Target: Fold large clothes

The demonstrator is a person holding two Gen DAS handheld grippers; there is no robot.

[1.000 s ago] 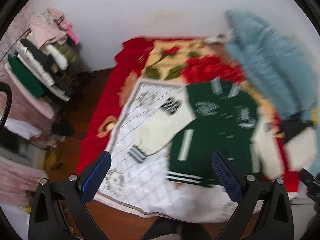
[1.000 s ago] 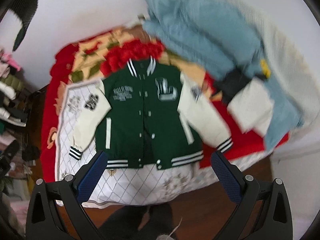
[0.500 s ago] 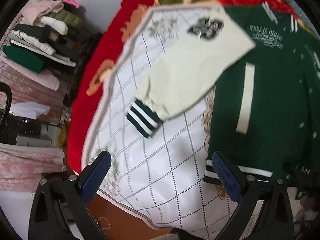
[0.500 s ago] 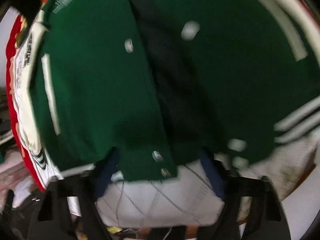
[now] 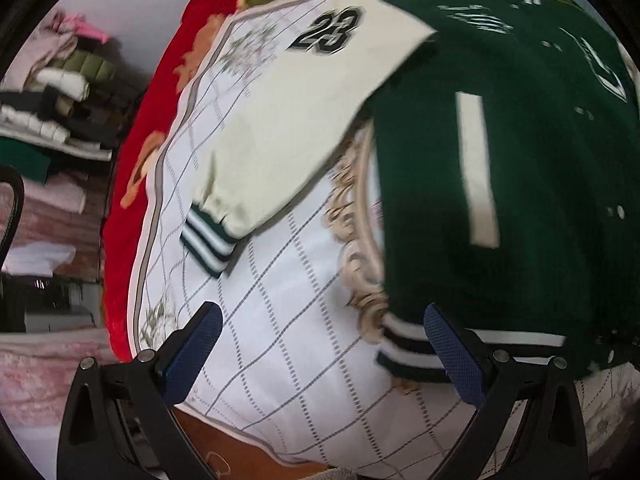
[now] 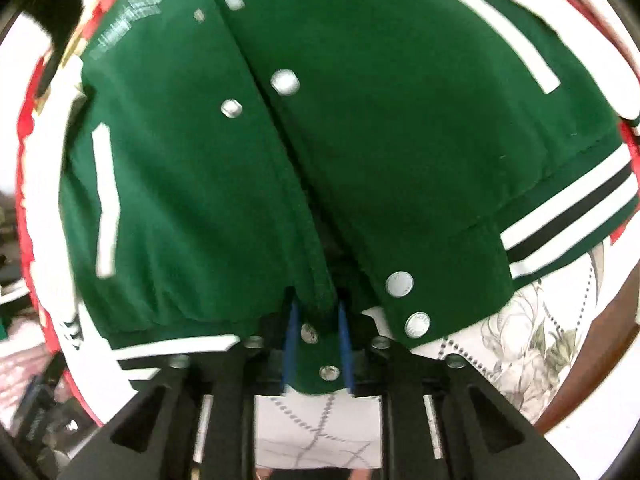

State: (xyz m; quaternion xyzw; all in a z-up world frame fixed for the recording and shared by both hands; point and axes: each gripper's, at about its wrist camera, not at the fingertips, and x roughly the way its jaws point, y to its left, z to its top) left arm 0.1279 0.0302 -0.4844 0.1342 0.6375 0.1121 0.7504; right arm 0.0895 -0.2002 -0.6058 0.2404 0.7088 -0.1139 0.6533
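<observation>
- A green varsity jacket with cream sleeves is laid flat, front up, on a white quilted cover spread over a red floral blanket on a bed.
- The left gripper is held above the cover, beside the jacket's lower corner; its blue-padded fingers are spread wide, and nothing is gripped.
- The cream sleeve marked "23" is seen angled outward, with its striped cuff resting on the cover.
- The right gripper is positioned at the jacket's bottom hem; its fingers have just been closing and are clamped on the snap-buttoned front edge.
- Folded clothes are stacked on shelves at the left.
</observation>
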